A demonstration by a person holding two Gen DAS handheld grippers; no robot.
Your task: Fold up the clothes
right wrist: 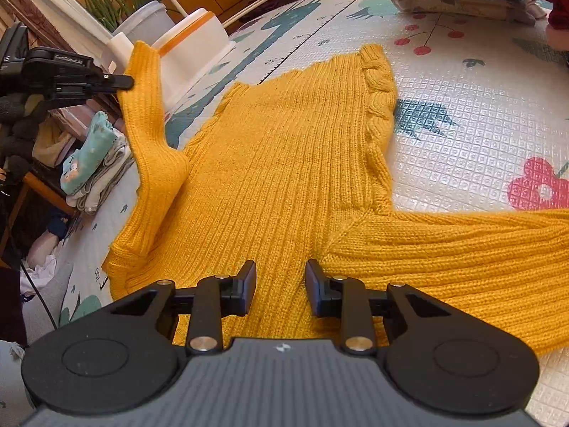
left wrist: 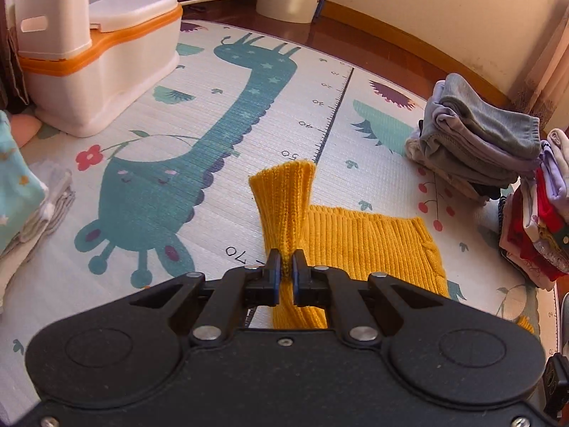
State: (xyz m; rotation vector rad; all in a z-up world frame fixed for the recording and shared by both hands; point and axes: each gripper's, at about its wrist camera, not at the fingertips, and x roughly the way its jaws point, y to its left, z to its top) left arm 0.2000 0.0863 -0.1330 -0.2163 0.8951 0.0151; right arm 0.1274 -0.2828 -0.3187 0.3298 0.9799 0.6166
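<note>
The left gripper [left wrist: 286,261] has its 2 jaws pinched tight on a sleeve [left wrist: 284,206] of the yellow knit sweater [right wrist: 284,163], the ribbed fabric squeezed into the narrow slit between the blue pads. The sleeve is lifted off the play mat [left wrist: 213,185]: it runs up past the fingertips to its cuff and trails down under the gripper body. In the right wrist view this gripper [right wrist: 122,82] shows at the far left, with the raised sleeve [right wrist: 145,106] draped from its tip down to the shoulder of the garment.

The right gripper [right wrist: 281,281] hovers low over the sweater's upper body, jaws partly apart with only flat knit showing in the gap; whether the pads touch the fabric I cannot tell. To its right the other sleeve [right wrist: 462,259] lies flat on the mat.

Beyond the left gripper, ahead and left, stands a white and orange potty [left wrist: 106,71]. Ahead and right are 2 stacks of folded clothes [left wrist: 476,149], and a third stack [left wrist: 21,192] lies at the left.
</note>
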